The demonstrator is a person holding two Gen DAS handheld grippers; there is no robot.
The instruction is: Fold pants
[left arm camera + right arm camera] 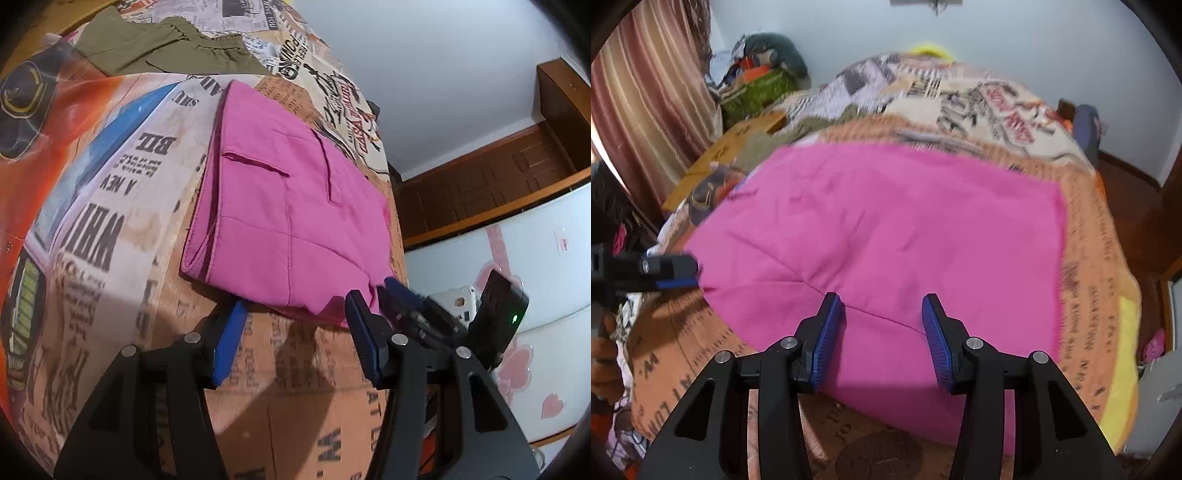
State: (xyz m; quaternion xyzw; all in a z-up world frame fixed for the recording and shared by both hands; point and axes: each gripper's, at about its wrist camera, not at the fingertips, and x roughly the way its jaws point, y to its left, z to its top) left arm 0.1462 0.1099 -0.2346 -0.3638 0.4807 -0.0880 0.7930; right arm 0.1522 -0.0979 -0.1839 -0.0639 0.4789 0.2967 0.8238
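Both grippers — left gripper (295, 317) and right gripper (882, 325) — are hovering with jaws parted, gripping nothing, over the pink pants (291, 206) lying folded on the printed bedspread (110, 221) — seemingly finishing; next, another fold or withdrawing.

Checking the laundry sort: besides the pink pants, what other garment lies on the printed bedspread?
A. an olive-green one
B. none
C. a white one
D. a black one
A: an olive-green garment lies on the bedspread beyond the folded pink pants.
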